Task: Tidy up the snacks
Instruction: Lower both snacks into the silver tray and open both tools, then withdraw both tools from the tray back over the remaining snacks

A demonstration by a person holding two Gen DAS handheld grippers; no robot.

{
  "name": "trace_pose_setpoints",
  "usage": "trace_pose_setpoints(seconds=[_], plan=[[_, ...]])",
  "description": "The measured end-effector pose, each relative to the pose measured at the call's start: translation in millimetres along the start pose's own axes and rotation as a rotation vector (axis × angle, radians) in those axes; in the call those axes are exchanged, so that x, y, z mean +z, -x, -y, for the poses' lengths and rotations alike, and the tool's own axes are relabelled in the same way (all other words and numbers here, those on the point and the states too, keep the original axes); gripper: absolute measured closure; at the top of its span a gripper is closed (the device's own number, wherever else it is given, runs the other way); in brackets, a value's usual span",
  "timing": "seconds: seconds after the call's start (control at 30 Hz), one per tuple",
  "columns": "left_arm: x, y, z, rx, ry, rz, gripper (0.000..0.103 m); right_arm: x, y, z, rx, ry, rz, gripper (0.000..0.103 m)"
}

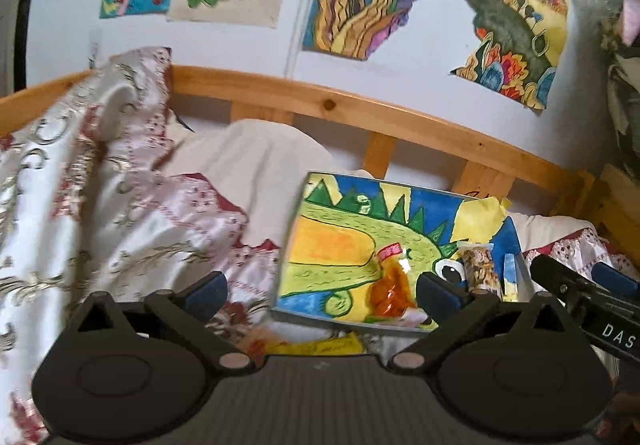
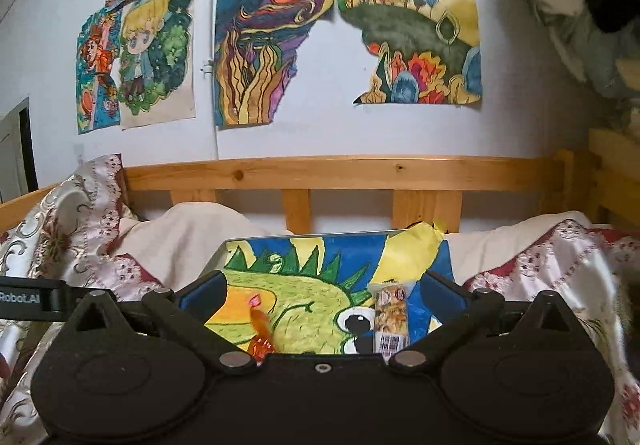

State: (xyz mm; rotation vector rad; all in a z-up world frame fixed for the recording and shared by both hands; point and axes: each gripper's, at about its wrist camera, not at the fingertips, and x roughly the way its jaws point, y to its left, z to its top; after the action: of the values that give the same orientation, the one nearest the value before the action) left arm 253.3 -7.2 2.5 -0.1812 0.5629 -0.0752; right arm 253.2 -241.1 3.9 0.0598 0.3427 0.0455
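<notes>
A painted board with a green dragon lies on the bed and carries two snacks. An orange packet with a pink end rests near the board's front edge. A nut bar in a clear wrapper lies to its right. My left gripper is open, its pads touching nothing, and it hovers in front of the board. My right gripper is also open and empty, above the board, with the orange packet and nut bar seen between its fingers. The right gripper shows at the left view's right edge.
A floral satin quilt and a cream pillow cover the bed to the left. A wooden rail runs behind the board, below a wall hung with drawings. Something yellow lies just in front of the board.
</notes>
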Motion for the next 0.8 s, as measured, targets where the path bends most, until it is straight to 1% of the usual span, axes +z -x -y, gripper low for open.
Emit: trace_pose_setpoints(seconds=[0.23, 0.37, 0.5, 0.63, 0.8], plan=[[-32, 49, -25, -0.001, -0.001, 0.050, 0.001, -13, 43, -22, -0.014, -0.009, -0.001, 0.001], [-47, 66, -34, 0.012, -0.007, 0.068, 0.001, -22, 67, -33, -0.017, 0.008, 0.010, 0.001], [-59, 79, -38, 0.016, -0.018, 0.080, 0.001, -34, 88, -40, -0.022, 0.024, -0.001, 0.001], [-74, 86, -37, 0.026, -0.060, 0.073, 0.001, -48, 102, -46, -0.029, 0.041, -0.026, 0.001], [-89, 87, -37, 0.046, -0.095, 0.033, 0.001, -66, 111, -45, -0.037, 0.040, -0.066, 0.001]])
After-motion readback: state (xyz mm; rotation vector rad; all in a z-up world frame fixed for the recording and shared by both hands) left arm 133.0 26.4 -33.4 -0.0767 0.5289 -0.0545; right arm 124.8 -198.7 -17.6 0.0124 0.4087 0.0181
